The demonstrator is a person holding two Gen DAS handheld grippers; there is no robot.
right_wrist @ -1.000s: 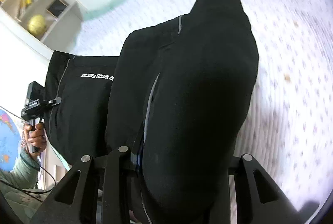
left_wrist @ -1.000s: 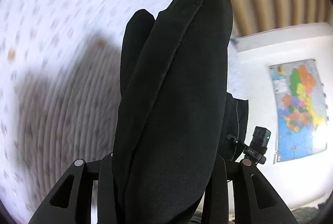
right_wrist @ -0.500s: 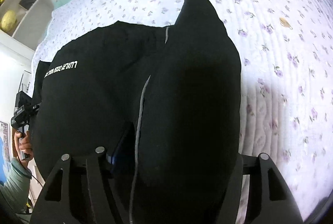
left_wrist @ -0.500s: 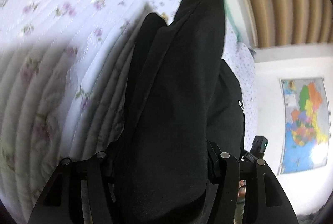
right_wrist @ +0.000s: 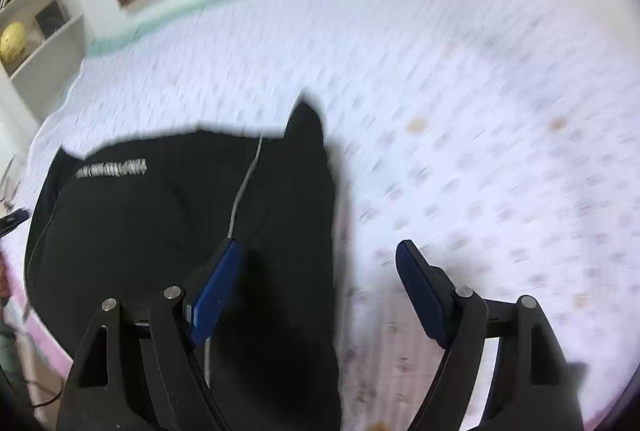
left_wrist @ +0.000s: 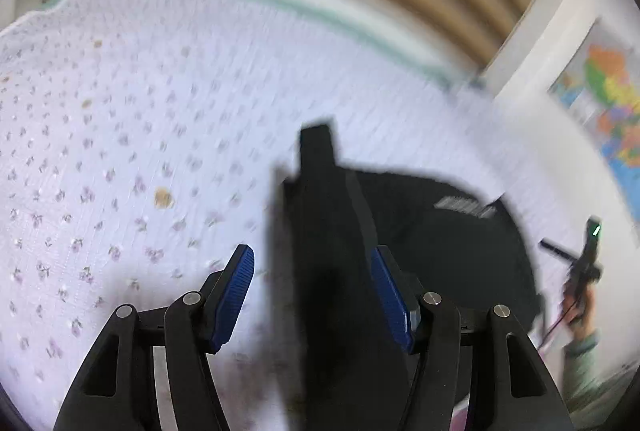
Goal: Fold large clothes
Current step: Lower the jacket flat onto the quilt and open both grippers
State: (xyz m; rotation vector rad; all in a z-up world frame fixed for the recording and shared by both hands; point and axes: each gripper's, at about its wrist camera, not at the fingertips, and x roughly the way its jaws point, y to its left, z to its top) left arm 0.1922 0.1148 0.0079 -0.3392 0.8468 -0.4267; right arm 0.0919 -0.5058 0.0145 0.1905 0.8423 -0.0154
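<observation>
The black, soft-fabric garment with a thin grey piping line and a strip of white lettering lies flat on the bed's white quilted cover printed with small purple flowers, near its front edge, doubled over with one narrow end poking up toward the headboard side. I read this as the release at the end of a fold. My left claw has just been opening; its blue pads stand apart with a band of the garment between them, the right pad close against the cloth, the left pad clear of it, so nothing is gripped. My right claw has just been opening too and stands wide, its left pad over the garment's right edge, its right pad over bare quilt, holding nothing. Both views are smeared, so fine creases I cannot judge. Beyond the garment, a coloured wall map hangs to its right. Next I would draw both claws clear, then take fresh holds on one edge for the following fold.
</observation>
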